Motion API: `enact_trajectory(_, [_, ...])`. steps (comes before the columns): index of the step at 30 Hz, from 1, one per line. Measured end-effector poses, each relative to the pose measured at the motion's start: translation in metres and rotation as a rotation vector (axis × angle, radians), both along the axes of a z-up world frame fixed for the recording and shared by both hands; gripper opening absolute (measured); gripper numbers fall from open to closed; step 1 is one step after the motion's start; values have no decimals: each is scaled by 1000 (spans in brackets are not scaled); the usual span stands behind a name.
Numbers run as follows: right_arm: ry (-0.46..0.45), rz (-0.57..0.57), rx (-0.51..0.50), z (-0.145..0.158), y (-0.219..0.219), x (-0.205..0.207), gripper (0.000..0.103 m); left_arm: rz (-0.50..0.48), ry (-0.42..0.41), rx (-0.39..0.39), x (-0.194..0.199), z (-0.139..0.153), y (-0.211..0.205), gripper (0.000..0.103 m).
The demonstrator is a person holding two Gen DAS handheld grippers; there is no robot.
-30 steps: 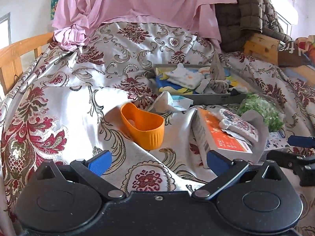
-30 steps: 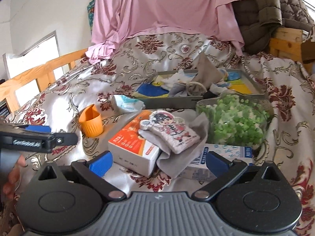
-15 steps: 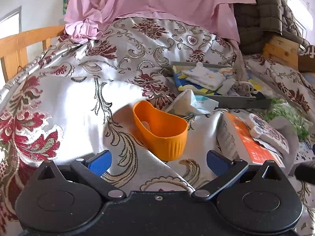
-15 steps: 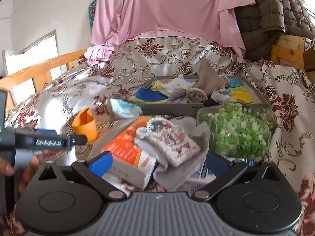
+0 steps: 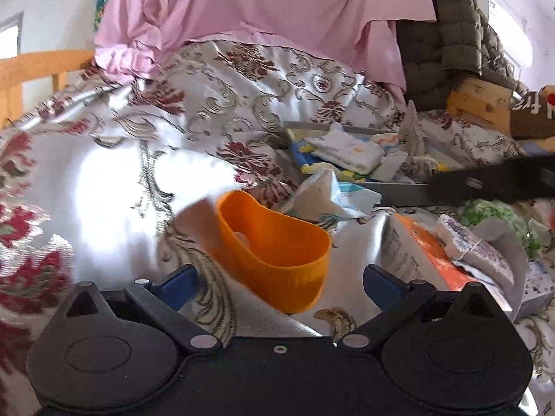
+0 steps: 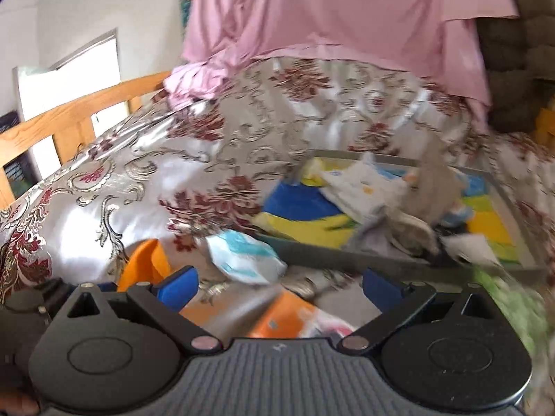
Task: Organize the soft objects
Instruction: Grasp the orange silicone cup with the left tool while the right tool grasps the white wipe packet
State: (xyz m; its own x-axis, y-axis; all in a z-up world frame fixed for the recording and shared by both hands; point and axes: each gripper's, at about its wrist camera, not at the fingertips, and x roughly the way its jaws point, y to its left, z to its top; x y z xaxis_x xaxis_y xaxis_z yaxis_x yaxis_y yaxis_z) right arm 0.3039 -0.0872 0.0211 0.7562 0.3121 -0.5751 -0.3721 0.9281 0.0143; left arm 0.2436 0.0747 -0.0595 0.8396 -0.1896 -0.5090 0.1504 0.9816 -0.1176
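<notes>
An orange soft cup (image 5: 277,253) lies on the floral bedspread, right between the open jaws of my left gripper (image 5: 279,282). A white and teal tissue pack (image 5: 329,197) lies just behind it, also in the right wrist view (image 6: 244,256). A grey tray (image 5: 399,194) holds folded cloths and socks (image 5: 350,149); the right wrist view shows it too (image 6: 347,256). My right gripper (image 6: 279,286) is open and empty, above an orange box (image 6: 288,319) and facing the tissue pack. The right arm crosses the left wrist view (image 5: 492,180).
A printed pouch (image 5: 475,246) lies on a grey cloth over the orange box (image 5: 423,253). A bag of green bits (image 5: 499,215) sits at the right. Pink cloth (image 5: 260,10) and an olive quilted jacket (image 5: 447,38) hang behind. A wooden bed rail (image 6: 69,118) runs at left.
My left gripper has moved closer to the orange cup, which now sits between its jaws. My right gripper has swung forward and left over the orange box toward the tissue pack.
</notes>
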Motion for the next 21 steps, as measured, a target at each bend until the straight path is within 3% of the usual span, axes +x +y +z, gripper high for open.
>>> enact_trajectory(8, [37,81,-123,-8,44,36,102,3,-36,-101,4,-12,8,100])
enact_trajectory(21, [12,171,-288,-19,76,41,92,74,-55,-30,3,-15,2,72])
